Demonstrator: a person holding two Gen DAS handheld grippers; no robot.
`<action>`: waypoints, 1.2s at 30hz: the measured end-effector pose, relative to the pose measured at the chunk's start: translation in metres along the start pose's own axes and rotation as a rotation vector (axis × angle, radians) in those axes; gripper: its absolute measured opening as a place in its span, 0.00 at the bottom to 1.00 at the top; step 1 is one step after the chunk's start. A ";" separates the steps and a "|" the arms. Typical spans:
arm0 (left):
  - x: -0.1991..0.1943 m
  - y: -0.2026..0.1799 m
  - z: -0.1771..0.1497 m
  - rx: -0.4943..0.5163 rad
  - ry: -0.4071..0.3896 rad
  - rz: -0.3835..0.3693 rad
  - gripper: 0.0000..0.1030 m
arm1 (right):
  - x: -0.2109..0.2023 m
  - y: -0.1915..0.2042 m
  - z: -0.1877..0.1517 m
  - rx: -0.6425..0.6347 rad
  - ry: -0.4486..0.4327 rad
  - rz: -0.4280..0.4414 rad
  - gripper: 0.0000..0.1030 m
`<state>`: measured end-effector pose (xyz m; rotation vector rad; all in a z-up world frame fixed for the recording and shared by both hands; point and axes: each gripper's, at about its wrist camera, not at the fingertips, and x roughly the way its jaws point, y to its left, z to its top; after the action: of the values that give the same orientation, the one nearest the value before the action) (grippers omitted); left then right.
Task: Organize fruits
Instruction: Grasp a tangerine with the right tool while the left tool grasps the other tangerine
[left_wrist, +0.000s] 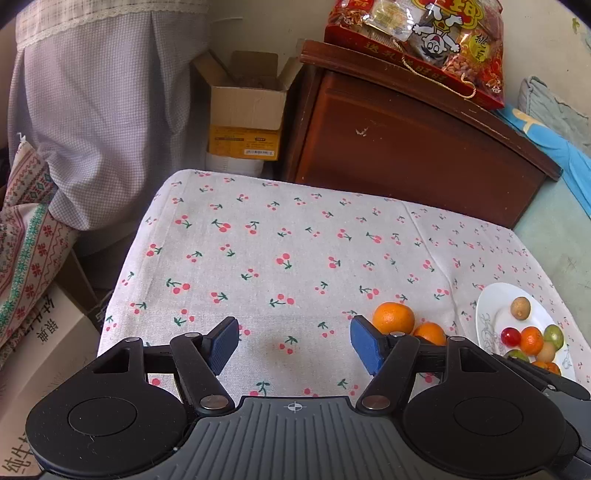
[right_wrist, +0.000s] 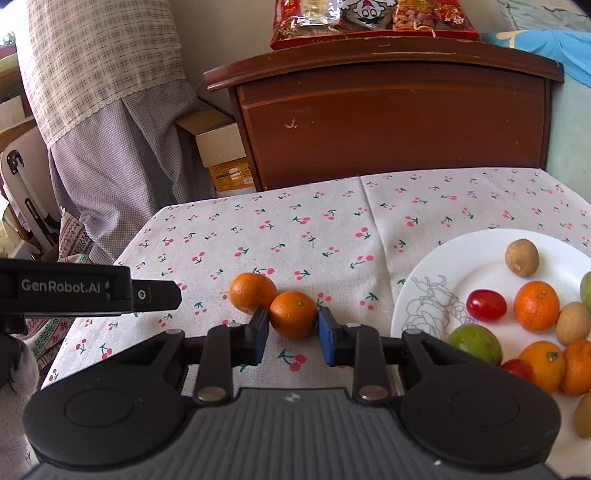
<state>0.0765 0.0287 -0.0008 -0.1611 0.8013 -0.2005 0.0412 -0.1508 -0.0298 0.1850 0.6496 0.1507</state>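
With our right hand-held gripper (right_wrist: 293, 332) closed around the near orange (right_wrist: 293, 314) at frame centre, and the left hand-held gripper (left_wrist: 293, 341) open and empty, we should lift straight up, sparing the touching orange (right_wrist: 252, 292), towards the plate (right_wrist: 476, 254) at right.

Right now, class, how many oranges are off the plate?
2, both on the cherry tablecloth left of the white plate, touching: one between the right claw's fingers, one behind it. None appear hidden.
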 end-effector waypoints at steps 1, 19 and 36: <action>0.000 -0.002 0.000 0.002 -0.001 -0.020 0.65 | -0.003 -0.001 -0.001 0.009 0.004 -0.007 0.28; 0.011 -0.047 -0.018 0.165 -0.039 -0.133 0.58 | -0.053 -0.010 -0.031 0.054 0.043 -0.106 0.27; 0.019 -0.058 -0.025 0.177 -0.053 -0.133 0.27 | -0.062 -0.016 -0.032 0.091 0.037 -0.107 0.27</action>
<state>0.0642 -0.0332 -0.0184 -0.0521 0.7172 -0.3899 -0.0257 -0.1744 -0.0225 0.2348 0.7022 0.0219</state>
